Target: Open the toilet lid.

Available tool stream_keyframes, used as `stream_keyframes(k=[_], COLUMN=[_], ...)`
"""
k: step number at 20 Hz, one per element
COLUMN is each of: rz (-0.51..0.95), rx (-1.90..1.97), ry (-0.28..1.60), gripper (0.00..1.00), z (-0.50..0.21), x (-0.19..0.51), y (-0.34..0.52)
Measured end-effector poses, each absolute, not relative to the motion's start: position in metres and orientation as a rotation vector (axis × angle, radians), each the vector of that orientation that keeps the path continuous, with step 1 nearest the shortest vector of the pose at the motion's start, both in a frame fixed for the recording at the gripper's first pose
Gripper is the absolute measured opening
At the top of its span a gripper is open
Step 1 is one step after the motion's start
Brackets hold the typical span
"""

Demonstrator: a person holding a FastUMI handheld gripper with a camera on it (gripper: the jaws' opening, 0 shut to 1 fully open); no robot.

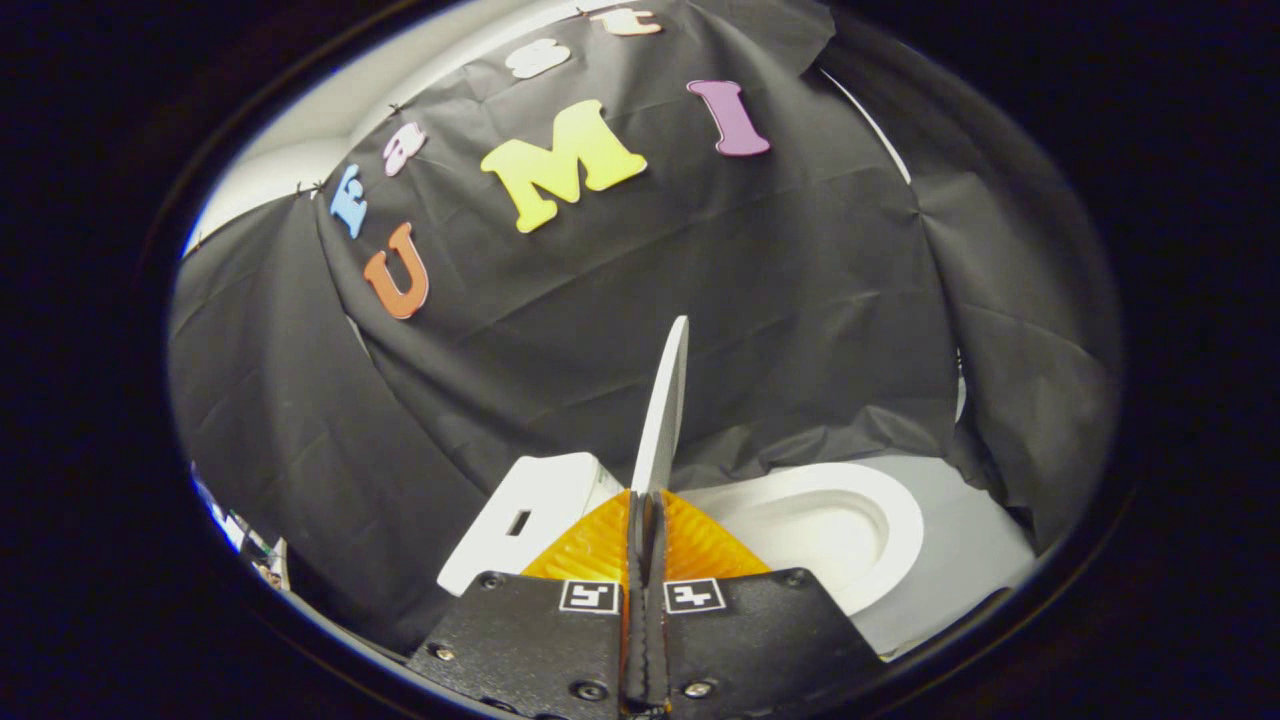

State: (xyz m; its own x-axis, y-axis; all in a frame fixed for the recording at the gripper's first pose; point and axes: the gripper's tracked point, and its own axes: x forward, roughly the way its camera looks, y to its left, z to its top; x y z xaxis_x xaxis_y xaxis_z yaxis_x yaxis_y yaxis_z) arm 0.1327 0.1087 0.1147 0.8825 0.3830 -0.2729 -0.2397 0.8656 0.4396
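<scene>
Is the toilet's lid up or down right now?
Up. The thin white toilet lid stands on edge, pinched between the shut gripper fingers, and the white oval toilet bowl beside it lies uncovered.

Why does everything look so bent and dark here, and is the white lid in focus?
In the gripper view the fisheye lens bows the cloth wall and the toilet bowl. Light is dim and even, with soft shading inside the bowl and no glare. The raised lid, pinched edge-on between the shut fingers, looks fairly sharp; detail toward the rim of the image goes softer.
</scene>
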Motion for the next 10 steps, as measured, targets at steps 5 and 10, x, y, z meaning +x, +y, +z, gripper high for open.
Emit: stream_keyframes(k=[5, 10], rz=[0.356, 0.373], rx=[0.371, 0.330], ry=[0.344, 0.331], gripper=[0.03, 0.03], z=[0.125, 0.132], x=[0.130, 0.130], y=[0.134, 0.156])
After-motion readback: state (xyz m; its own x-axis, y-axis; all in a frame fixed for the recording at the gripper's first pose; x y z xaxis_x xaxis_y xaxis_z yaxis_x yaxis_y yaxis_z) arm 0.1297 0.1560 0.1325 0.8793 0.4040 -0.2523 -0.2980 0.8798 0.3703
